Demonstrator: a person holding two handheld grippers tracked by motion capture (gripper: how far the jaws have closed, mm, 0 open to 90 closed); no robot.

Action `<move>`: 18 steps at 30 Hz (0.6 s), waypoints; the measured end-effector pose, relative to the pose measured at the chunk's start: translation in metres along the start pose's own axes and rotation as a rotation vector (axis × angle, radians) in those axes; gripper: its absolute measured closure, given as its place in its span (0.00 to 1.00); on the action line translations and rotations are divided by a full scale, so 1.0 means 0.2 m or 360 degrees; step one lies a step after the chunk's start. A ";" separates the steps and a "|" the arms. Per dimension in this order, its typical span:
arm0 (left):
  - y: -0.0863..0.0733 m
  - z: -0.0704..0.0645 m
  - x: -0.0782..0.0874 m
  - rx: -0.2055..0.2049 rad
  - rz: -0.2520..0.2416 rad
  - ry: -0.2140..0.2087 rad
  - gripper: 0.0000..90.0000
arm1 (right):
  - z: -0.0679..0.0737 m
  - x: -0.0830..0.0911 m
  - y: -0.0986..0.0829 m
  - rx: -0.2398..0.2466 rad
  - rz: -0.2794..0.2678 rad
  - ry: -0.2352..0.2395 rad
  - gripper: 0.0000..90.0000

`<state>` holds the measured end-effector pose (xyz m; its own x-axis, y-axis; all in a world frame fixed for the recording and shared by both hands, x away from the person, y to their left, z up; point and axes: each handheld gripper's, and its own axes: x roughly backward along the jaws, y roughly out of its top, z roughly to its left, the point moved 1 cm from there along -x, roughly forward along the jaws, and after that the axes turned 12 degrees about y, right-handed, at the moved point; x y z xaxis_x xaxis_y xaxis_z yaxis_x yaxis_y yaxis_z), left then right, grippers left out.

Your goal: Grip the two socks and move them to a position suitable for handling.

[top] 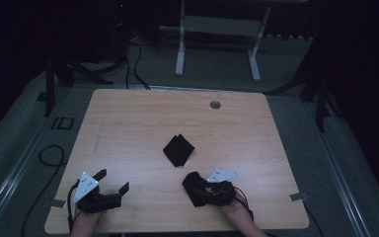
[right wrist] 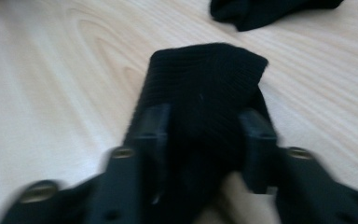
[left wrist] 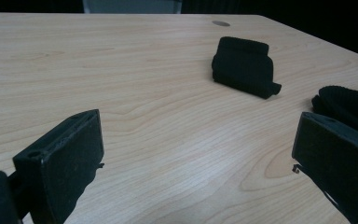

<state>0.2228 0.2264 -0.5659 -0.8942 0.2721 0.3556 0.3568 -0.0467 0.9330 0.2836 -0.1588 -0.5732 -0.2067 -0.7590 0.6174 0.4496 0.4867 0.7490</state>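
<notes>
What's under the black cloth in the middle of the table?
The folded cloth lies flat on the bare wooden table. Wood shows all around it. Whatever lies between its folds is covered, so I cannot tell.

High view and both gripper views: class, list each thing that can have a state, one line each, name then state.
Left gripper: open, jaws wide apart, holding nothing.
Right gripper: shut on the black cloth.
Black cloth: gripped between the jaws, its free end on the table.
Folded black cloth: folded, lying free at the table's middle, untouched.
</notes>
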 end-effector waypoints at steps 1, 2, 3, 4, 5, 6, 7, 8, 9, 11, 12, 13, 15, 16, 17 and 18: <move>0.00 -0.01 0.00 -0.0011 -0.0009 -0.0014 0.03 | 0.02 0.04 0.01 -0.0008 -0.0016 0.0015 0.47; 0.00 -0.01 0.00 -0.0011 -0.0009 -0.0014 0.03 | 0.02 0.04 0.01 -0.0008 -0.0016 0.0015 0.47; 0.00 -0.02 0.00 -0.0024 -0.0019 -0.0019 0.03 | 0.04 0.10 0.03 -0.0021 -0.0062 0.0037 0.36; 0.01 -0.02 0.00 -0.0042 -0.0029 -0.0028 0.03 | 0.04 0.10 0.03 -0.0021 -0.0062 0.0037 0.36; 0.02 -0.05 -0.01 -0.0054 -0.0028 -0.0050 0.03 | 0.06 0.17 0.05 0.0002 -0.0117 -0.0018 0.32; 0.02 -0.05 -0.01 -0.0054 -0.0028 -0.0050 0.03 | 0.06 0.17 0.05 0.0002 -0.0117 -0.0018 0.32; 0.03 -0.06 -0.02 -0.0042 -0.0025 -0.0067 0.03 | 0.06 0.20 0.07 -0.0001 -0.0147 -0.0051 0.32; 0.03 -0.06 -0.02 -0.0042 -0.0025 -0.0067 0.03 | 0.06 0.20 0.07 -0.0001 -0.0147 -0.0051 0.32; 0.05 -0.14 -0.06 0.0003 0.0037 -0.0144 0.03 | 0.03 0.23 0.10 -0.0082 -0.0191 -0.0004 0.32; 0.06 -0.17 -0.08 0.0016 0.0081 -0.0184 0.03 | 0.03 0.22 0.10 -0.0088 -0.0178 0.0006 0.32; 0.06 -0.21 -0.10 0.0041 0.0118 -0.0245 0.03 | 0.04 0.19 0.09 -0.0076 -0.0141 0.0013 0.32; 0.07 -0.26 -0.13 0.0034 0.0185 -0.0300 0.03 | 0.07 0.12 0.08 0.0016 -0.0061 -0.0009 0.33; 0.07 -0.29 -0.15 0.0024 0.0211 -0.0328 0.04 | 0.10 0.07 0.07 0.0095 -0.0029 -0.0029 0.35; 0.07 -0.35 -0.18 0.0005 0.0238 -0.0376 0.04 | 0.10 0.05 0.07 0.0120 -0.0010 -0.0024 0.37; 0.06 -0.37 -0.19 -0.0021 0.0246 -0.0396 0.04 | 0.10 0.03 0.07 0.0138 0.0027 -0.0001 0.39; 0.06 -0.37 -0.19 -0.0021 0.0246 -0.0396 0.05 | 0.10 0.01 0.06 0.0164 0.0077 -0.0028 0.44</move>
<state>0.2409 0.1445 -0.5633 -0.7351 0.4880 0.4706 0.4786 -0.1180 0.8700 0.2720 -0.1454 -0.5584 -0.2026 -0.7262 0.6569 0.3679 0.5652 0.7383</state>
